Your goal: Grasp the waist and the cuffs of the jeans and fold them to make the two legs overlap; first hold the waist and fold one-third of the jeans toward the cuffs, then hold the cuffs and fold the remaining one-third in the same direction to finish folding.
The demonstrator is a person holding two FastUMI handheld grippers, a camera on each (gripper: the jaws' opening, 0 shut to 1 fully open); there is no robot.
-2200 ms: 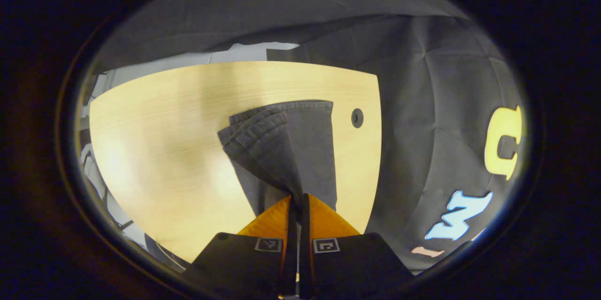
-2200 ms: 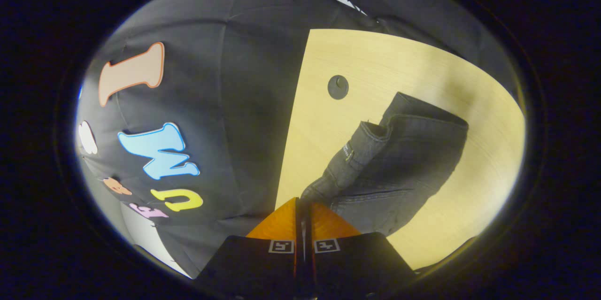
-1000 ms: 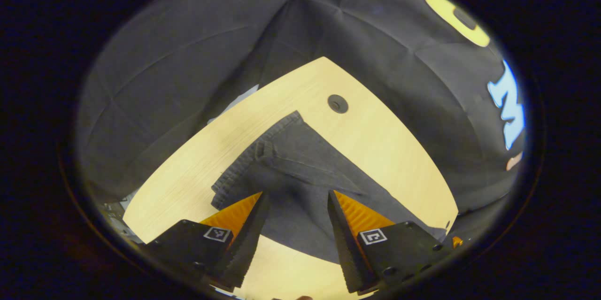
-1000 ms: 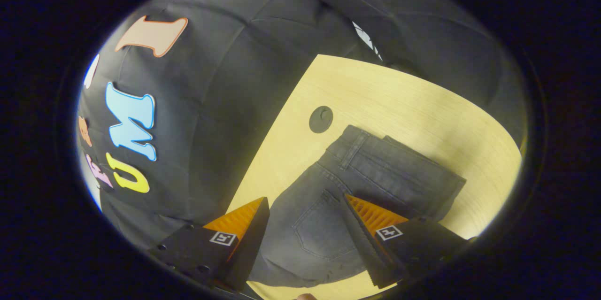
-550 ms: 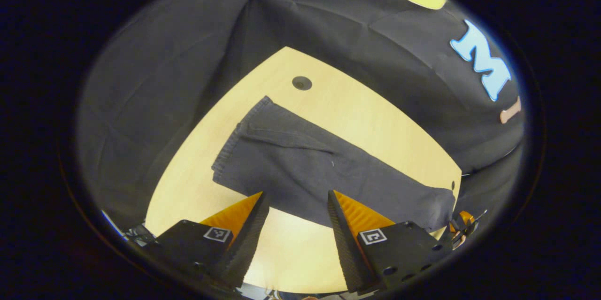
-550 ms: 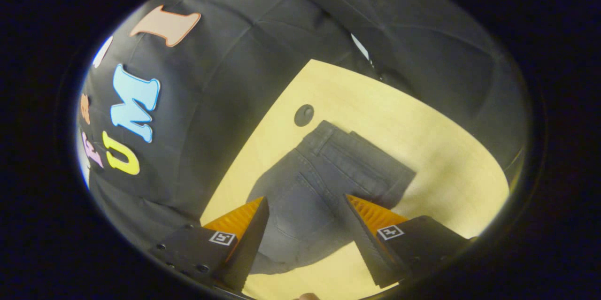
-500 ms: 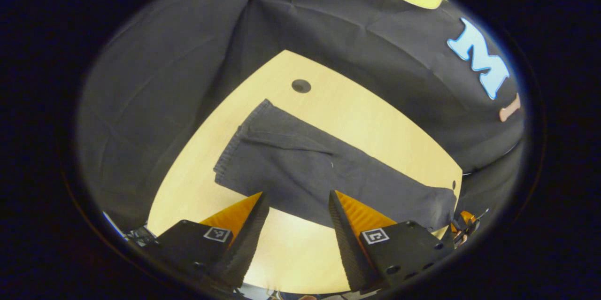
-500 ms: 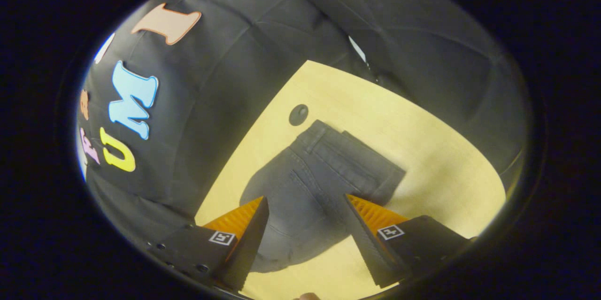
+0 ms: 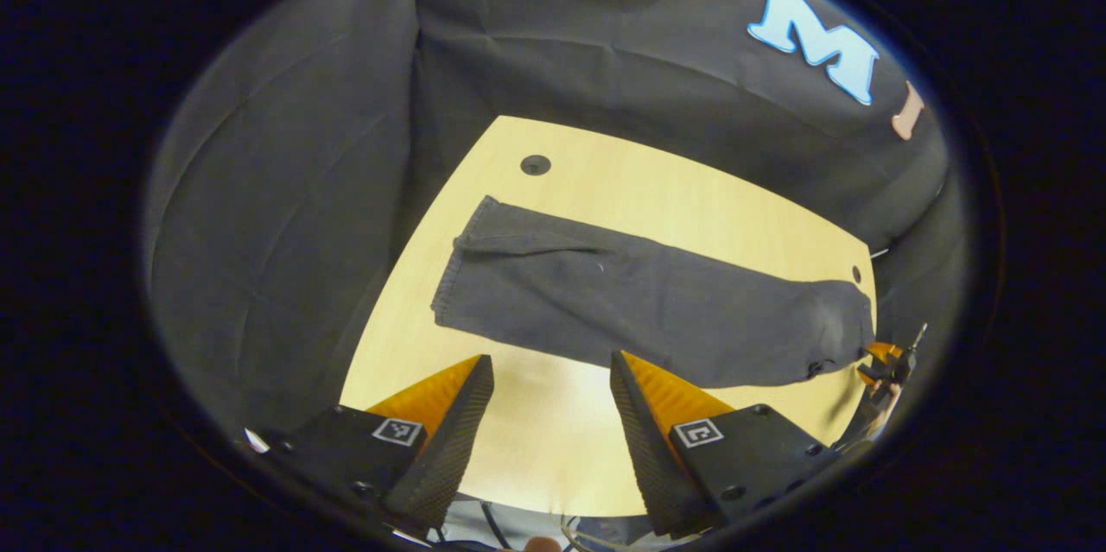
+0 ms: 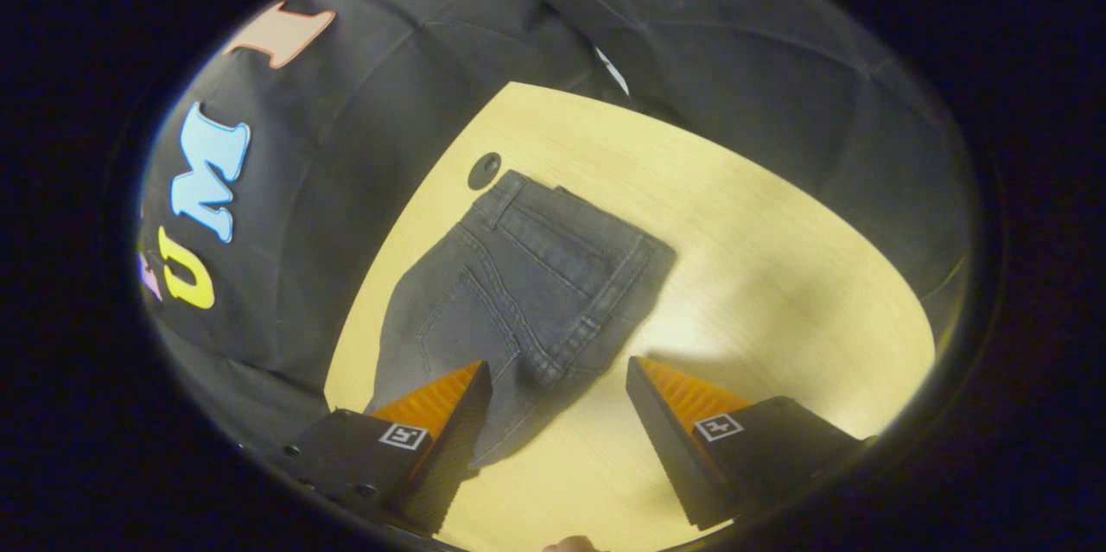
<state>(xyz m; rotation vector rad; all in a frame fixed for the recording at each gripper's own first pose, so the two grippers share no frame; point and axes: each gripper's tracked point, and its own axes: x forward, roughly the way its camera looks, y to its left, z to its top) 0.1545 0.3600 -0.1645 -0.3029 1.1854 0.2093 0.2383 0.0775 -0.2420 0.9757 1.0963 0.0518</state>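
The dark grey jeans [image 9: 639, 301] lie flat along the wooden table [image 9: 536, 440], one leg on top of the other. In the left gripper view the cuffs [image 9: 449, 276] are at the left end and the waist [image 9: 834, 323] at the right. My left gripper [image 9: 549, 362] hangs open above the table's near edge, short of the legs and holding nothing. In the right gripper view the waist [image 10: 570, 228] and back pocket [image 10: 458, 319] face up. My right gripper [image 10: 557, 366] is open above the seat, apart from the cloth.
A round cable hole [image 9: 536, 164] sits in the table beyond the cuffs, and another cable hole [image 10: 484, 170] lies just past the waistband. Black cloth walls close in behind the table [image 10: 778, 276]. Bare wood lies on the near side of the jeans.
Both grippers were shut on the lifted jeans; they have since opened and drawn back and up. The jeans now rest flat with the legs overlapped.
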